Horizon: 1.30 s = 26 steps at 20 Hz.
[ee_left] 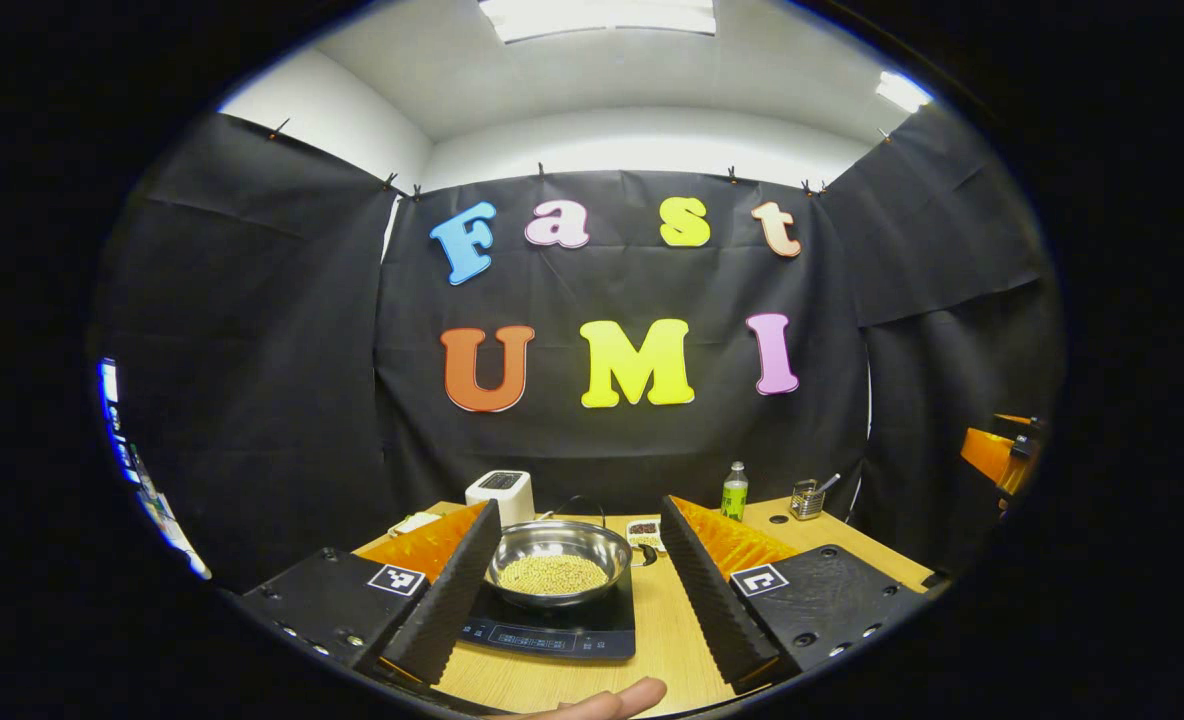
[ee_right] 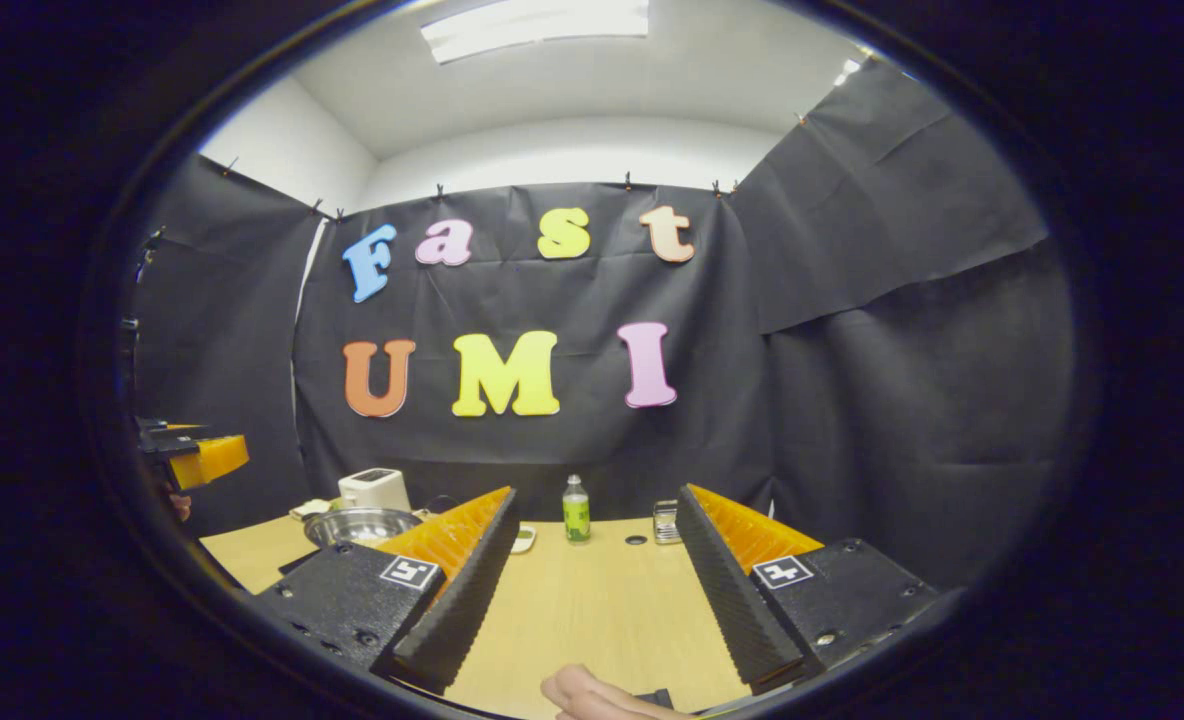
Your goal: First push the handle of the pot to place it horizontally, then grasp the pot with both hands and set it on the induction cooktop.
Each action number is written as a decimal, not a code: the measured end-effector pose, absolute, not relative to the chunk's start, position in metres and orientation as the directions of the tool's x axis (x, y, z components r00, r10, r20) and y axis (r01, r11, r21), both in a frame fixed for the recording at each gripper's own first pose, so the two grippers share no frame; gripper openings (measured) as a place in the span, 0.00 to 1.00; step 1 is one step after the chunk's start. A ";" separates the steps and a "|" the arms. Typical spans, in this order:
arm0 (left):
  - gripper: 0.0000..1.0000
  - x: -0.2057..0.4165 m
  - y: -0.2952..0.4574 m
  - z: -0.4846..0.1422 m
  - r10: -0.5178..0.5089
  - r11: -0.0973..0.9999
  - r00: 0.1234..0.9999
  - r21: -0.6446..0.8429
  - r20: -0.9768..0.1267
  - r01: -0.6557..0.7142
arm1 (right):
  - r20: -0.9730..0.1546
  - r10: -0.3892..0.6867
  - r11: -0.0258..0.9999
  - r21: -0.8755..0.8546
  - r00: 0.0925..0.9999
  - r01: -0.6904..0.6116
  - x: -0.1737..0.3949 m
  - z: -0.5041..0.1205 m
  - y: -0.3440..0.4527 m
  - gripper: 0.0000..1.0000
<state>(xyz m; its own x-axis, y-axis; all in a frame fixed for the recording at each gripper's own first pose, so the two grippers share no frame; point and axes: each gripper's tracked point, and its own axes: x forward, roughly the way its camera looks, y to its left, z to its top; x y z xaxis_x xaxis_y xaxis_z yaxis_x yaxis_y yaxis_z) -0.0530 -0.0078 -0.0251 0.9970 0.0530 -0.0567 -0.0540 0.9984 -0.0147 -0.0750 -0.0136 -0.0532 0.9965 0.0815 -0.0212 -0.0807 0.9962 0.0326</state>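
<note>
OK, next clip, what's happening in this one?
A person holds a two-finger gripper in each hand over a wooden table. The pot, filled with small yellowish beans, already sits on the induction cooktop. The left gripper and right gripper are both open, holding nothing.

Wooden table (ee_right: pixel 592 600) with cooktop (ee_left: pixel 552 628), bottle (ee_right: pixel 576 510), white appliance (ee_left: pixel 501 494)

Pot (ee_left: pixel 558 560) of yellowish grains, maybe beans, on induction cooktop (ee_left: pixel 552 625); left hand-held gripper (ee_left: pixel 577 585) wide apart.

Bright ceiling lights (ee_left: pixel 597 15), sharp, fisheye-warped edges
</note>
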 end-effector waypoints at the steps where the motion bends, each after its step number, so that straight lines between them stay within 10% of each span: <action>1: 0.95 -0.054 -0.008 -0.025 0.045 0.999 0.997 -0.019 -0.061 -0.046 | -0.023 0.089 0.996 0.032 0.996 -0.088 -0.076 -0.054 -0.010 0.99; 14: 0.95 -0.064 -0.009 -0.024 0.046 0.999 0.998 0.023 -0.048 -0.045 | -0.034 0.121 0.992 -0.026 0.992 -0.122 -0.078 -0.059 0.007 0.96; 15: 0.84 -0.065 -0.011 -0.025 0.043 0.999 0.998 0.024 -0.047 -0.042 | -0.037 0.122 0.992 -0.028 0.992 -0.123 -0.078 -0.060 0.008 0.99; 26: 0.95 -0.067 -0.012 -0.025 0.053 0.997 0.998 0.053 -0.026 -0.051 | -0.043 0.144 0.989 -0.020 0.989 -0.145 -0.078 -0.070 0.011 0.97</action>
<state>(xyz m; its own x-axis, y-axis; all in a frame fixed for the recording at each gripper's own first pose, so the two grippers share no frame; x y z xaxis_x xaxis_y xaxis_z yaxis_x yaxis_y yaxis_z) -0.0667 -0.0119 -0.0246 0.9983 0.0527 -0.0259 -0.0513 0.9973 0.0528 -0.0785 0.0114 -0.0697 0.9886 0.1441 -0.0431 -0.1451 0.9892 -0.0201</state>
